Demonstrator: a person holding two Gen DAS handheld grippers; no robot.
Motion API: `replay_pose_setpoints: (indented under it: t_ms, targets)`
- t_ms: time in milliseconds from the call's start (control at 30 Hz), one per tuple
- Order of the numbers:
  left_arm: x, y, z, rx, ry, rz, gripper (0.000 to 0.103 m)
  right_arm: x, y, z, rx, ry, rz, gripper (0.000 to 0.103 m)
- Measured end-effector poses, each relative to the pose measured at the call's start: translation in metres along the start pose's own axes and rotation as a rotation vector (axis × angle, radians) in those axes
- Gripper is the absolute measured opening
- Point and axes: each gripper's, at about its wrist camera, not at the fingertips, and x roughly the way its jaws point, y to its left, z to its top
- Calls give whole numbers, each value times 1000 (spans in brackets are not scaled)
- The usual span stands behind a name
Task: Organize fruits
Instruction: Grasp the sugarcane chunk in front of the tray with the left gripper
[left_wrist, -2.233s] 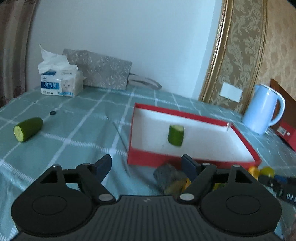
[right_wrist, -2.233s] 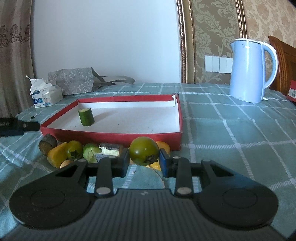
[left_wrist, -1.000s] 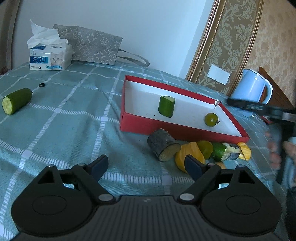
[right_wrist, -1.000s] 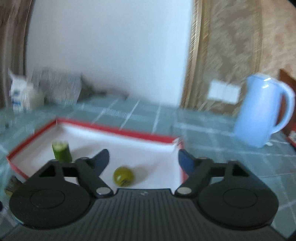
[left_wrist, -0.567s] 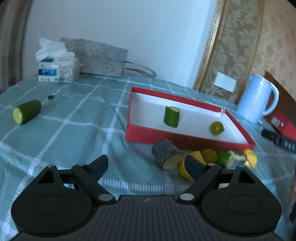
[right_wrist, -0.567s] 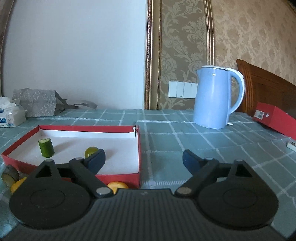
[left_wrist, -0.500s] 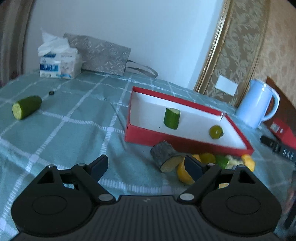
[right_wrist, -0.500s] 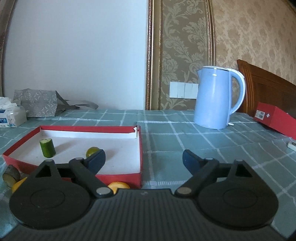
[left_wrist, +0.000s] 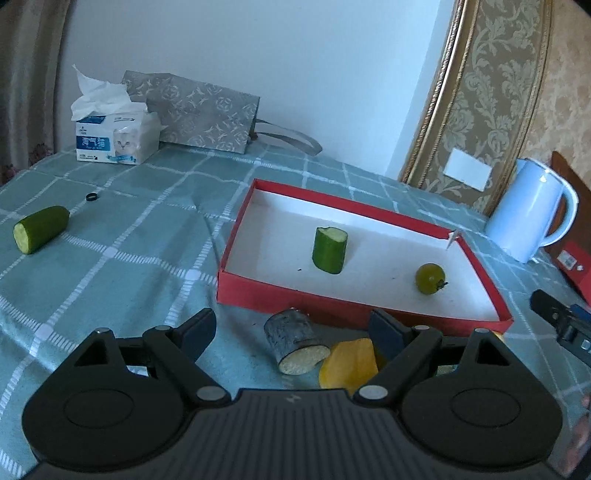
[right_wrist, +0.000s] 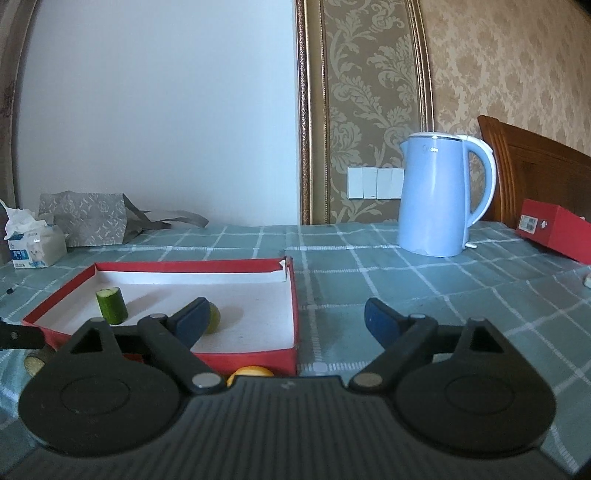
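A red box (left_wrist: 388, 206) with a white floor holds an upright cucumber piece (left_wrist: 329, 250) and a green tomato (left_wrist: 430, 278). In front of its near wall lie a dark cut stump (left_wrist: 295, 341) and a yellow piece (left_wrist: 349, 363). My left gripper (left_wrist: 291, 330) hangs open above them, holding nothing. A cucumber half (left_wrist: 40, 229) lies far left on the cloth. In the right wrist view the red box (right_wrist: 293, 291) holds the same cucumber piece (right_wrist: 112, 305) and the tomato (right_wrist: 213, 316), half hidden by a finger. My right gripper (right_wrist: 284, 319) is open and empty near the box's right corner.
A blue kettle (right_wrist: 441, 195) stands at the back right, with a red carton (right_wrist: 554, 229) beside it. A tissue box (left_wrist: 112, 138) and a grey paper bag (left_wrist: 195, 114) sit at the back left. A small black ring (left_wrist: 92, 196) lies on the checked tablecloth (left_wrist: 122, 258).
The right gripper let the green tomato go into the box, then drew back to the right. The left gripper shifted and rose a little over the pile in front of the box.
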Motion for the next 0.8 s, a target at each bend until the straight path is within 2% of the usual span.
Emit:
replay_pose_setpoints:
  t_ms: [300,433,800]
  targets:
    - [19,-1,0,-76,80,38,90,-5,2,-1,-6,-22,-1,94]
    - [24,0,1,-103,88,57,90,-5,1,0,-1,-19,2,98]
    - [29,-3,2,-116,115,54,90,-7,-1,1,15,-21,4,99]
